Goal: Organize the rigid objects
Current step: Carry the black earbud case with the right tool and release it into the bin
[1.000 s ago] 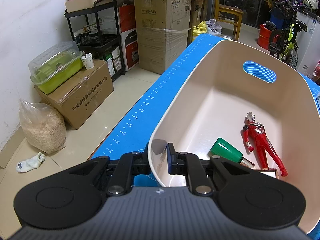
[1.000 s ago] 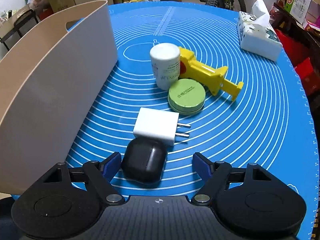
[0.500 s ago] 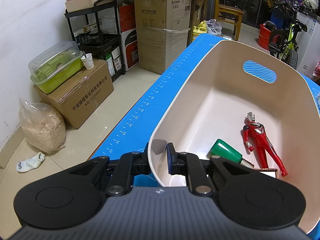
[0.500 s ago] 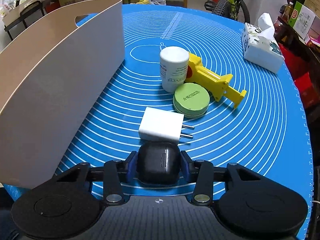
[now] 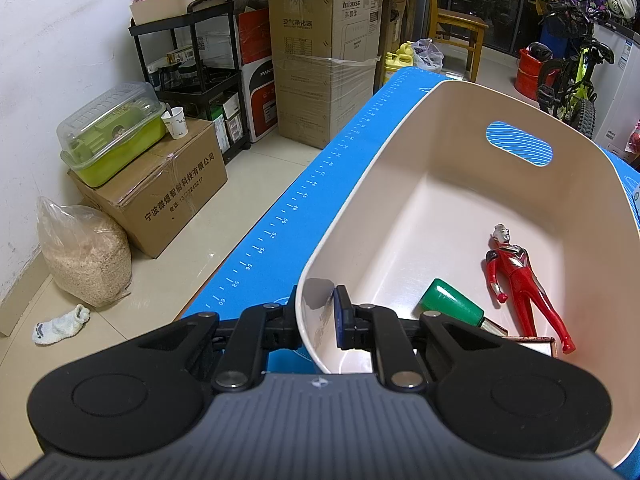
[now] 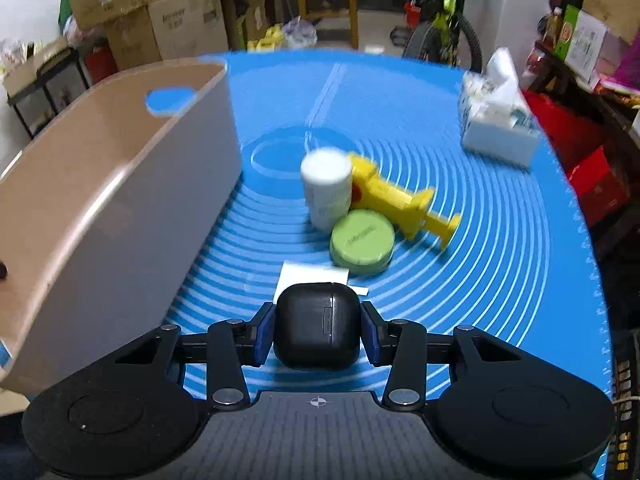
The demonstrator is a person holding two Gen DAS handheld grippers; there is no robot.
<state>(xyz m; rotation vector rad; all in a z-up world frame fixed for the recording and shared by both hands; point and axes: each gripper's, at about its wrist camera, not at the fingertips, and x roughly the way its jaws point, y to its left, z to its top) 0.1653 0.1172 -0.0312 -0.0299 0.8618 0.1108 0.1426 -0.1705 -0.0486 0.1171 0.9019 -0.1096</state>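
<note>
We are looking into what seems a home storage room or garage. Stacked cardboard boxes point(image 5: 324, 68) are crowding the white wall beside a black shelf cart point(image 5: 192, 76), a sack of grain point(image 5: 84, 256) and a stray sock point(image 5: 60, 326) are lying on the tiled floor, and a wooden chair point(image 5: 456, 28) and a child's bicycle point(image 5: 572, 80) are standing at the back.

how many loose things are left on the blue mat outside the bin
4: a white bottle standing mid-mat, a yellow toy lying behind it, a green tin in front, and a white charger partly hidden behind the held black case. More may be hidden.
</note>
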